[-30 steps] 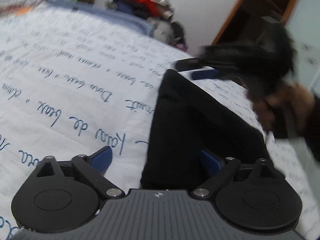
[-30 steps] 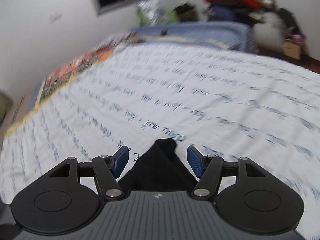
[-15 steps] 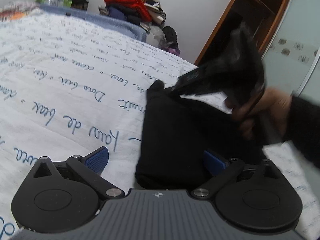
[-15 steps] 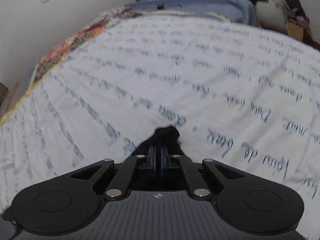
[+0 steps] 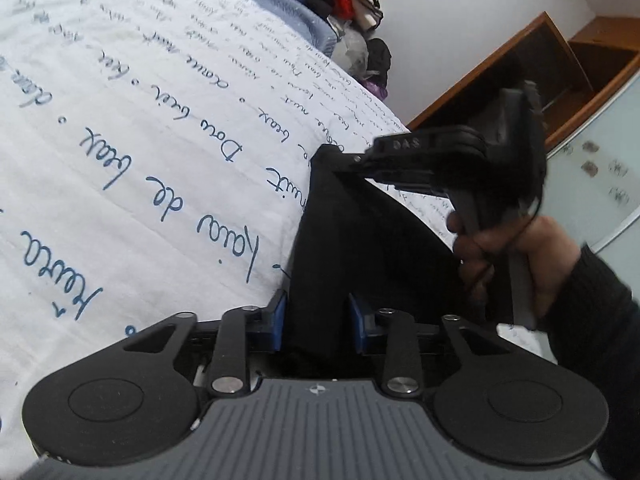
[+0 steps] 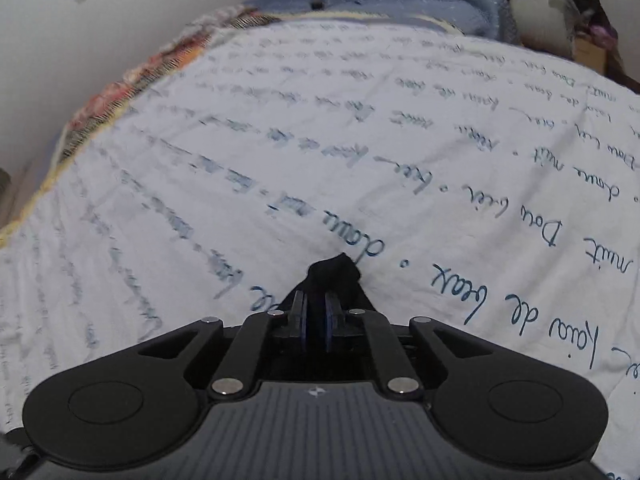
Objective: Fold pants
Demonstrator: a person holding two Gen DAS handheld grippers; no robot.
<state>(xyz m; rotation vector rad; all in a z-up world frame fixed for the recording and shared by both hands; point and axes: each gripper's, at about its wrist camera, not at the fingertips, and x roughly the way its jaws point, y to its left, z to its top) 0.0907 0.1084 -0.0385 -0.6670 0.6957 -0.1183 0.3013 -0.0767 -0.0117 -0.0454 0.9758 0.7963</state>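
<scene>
Left gripper [image 5: 318,322]: jaws narrowed on black pants [image 5: 360,240].
Right gripper [image 6: 315,320]: pinching pants corner; side marked "DAS".
Bedsheet [image 5: 140,140]: blue handwriting, "Dors bien".

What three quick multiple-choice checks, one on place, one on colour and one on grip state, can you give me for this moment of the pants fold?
1. Where do the pants lie?
A. On a wooden floor
B. On the white bedsheet printed with blue handwriting
C. Inside the wardrobe

2. What colour are the pants?
A. Black
B. Red
C. Light grey

3. How does the right gripper stand?
A. Wide open above the sheet
B. Shut on a tip of the pants
C. Shut on nothing

Answers:
1. B, the left wrist view shows the dark cloth spread over the script-printed sheet.
2. A, the cloth is uniformly black in both views.
3. B, in the right wrist view the blue pads are nearly together with black cloth pinched between them. The left gripper has cloth between its pads too, but a gap remains and its grip is unclear.
</scene>
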